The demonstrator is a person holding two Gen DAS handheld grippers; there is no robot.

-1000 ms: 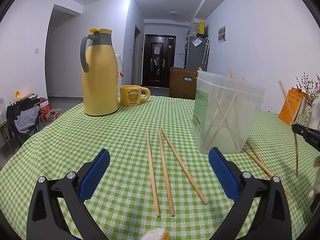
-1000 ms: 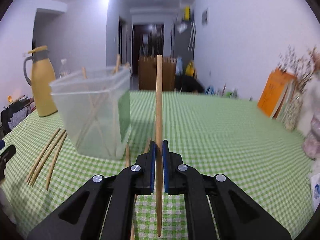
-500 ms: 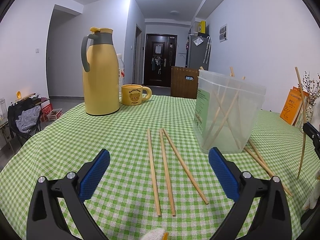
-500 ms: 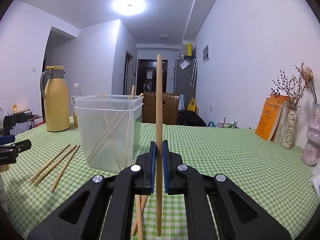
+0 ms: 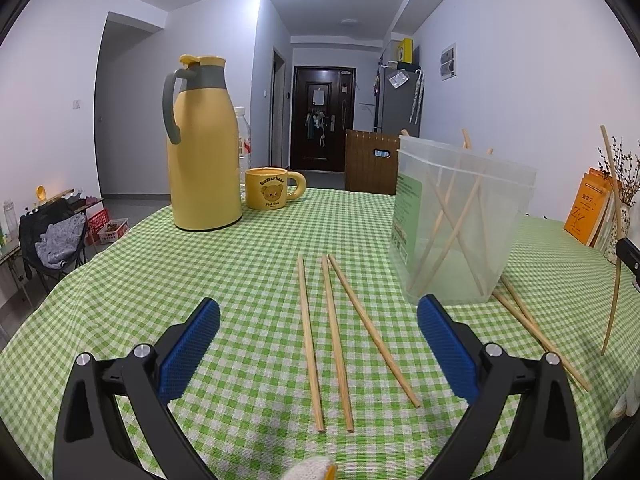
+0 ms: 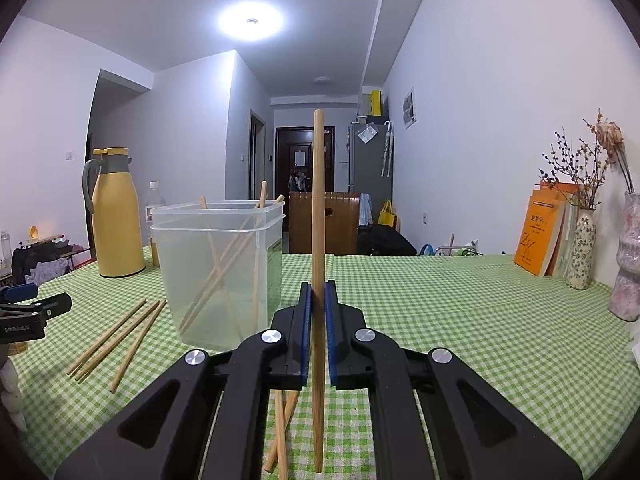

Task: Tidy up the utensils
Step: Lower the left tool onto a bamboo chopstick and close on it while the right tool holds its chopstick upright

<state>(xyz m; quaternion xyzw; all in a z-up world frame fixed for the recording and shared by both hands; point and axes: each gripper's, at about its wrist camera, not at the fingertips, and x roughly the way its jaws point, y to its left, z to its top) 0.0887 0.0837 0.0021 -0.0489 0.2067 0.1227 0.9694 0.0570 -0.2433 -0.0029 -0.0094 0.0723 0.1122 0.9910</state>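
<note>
The table wears a green-and-white checked cloth [image 5: 224, 280], soft-looking and a bit rumpled at the edges, in a plain white-walled room with a dark door [image 5: 322, 118] down the hall and one bright round ceiling light [image 6: 251, 22]. The landmark is the clear plastic tub [image 5: 460, 216], squarish with frosted walls, with a few thin wooden chopsticks leaning crossed inside it. Left of the tub, three chopsticks [image 5: 332, 332] lie flat on the cloth, nearly parallel, and two more poke out from its right base. Beyond the tub to the left stand a smooth yellow jug [image 5: 204, 148] and a bear mug [image 5: 272, 187]; off to the tub's right are orange books [image 6: 540, 234] and vases with dried twigs. The left gripper [image 5: 318, 354] hangs wide open over the three loose sticks, holding nothing. The right gripper [image 6: 318, 336] is clamped tight on one upright chopstick [image 6: 318, 208], just right of the tub.
</note>
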